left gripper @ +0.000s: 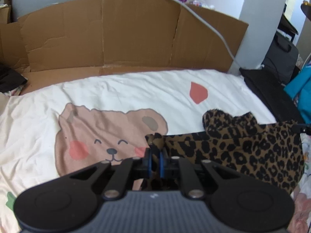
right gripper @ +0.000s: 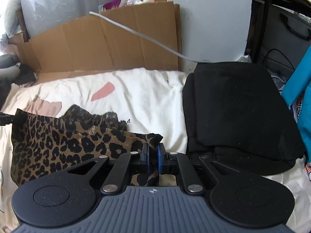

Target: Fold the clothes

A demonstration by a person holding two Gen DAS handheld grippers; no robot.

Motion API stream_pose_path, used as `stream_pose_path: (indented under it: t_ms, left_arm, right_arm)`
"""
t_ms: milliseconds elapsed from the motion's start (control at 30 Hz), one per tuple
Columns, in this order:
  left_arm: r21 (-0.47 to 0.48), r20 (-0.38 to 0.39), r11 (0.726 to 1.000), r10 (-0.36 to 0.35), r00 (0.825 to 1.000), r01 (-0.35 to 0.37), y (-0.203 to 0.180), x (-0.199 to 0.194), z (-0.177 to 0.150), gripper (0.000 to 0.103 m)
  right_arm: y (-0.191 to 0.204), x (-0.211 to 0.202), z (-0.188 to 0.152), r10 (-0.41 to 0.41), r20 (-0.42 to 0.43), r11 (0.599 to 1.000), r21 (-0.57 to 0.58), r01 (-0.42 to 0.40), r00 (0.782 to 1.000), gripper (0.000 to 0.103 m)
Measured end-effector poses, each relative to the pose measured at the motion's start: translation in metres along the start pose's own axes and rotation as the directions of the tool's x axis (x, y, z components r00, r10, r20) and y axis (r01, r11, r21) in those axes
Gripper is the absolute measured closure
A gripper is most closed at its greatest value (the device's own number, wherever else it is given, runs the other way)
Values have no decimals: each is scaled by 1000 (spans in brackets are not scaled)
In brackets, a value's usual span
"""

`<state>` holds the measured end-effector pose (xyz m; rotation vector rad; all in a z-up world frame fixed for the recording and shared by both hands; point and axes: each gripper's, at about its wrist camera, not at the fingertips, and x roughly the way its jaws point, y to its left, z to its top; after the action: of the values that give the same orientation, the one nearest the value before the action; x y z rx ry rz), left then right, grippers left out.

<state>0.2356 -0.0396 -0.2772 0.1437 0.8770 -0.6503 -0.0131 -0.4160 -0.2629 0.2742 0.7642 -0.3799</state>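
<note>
Leopard-print garment (left gripper: 243,149) stretches sideways across the bed (left gripper: 116,89); our left tongs (left gripper: 155,158) and right tongs (right gripper: 153,156) each pinch 1 corner.

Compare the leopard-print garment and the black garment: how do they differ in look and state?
The leopard-print garment is spotted brown and black; the black garment is plain. The leopard-print garment is pinched by the left hand-held gripper and the right hand-held gripper; the black garment lies folded, ungripped. Both are over the bedsheet.

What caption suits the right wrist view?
Right gripper shut on leopard cloth, beside black clothes on the sheet.
</note>
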Motion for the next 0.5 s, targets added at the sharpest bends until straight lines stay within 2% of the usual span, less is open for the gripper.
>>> stream_pose_path:
  t_ms: [300, 500]
  left_arm:
    - [-19, 20, 1000, -6, 1000, 6, -1, -21, 28, 95]
    - [1, 30, 1000, -5, 1000, 5, -9, -18, 49, 95]
  right_arm:
    - [0, -13, 17, 0, 30, 1000, 26, -1, 1000, 97]
    - [-8, -11, 25, -19, 22, 998, 64, 18, 1000, 97]
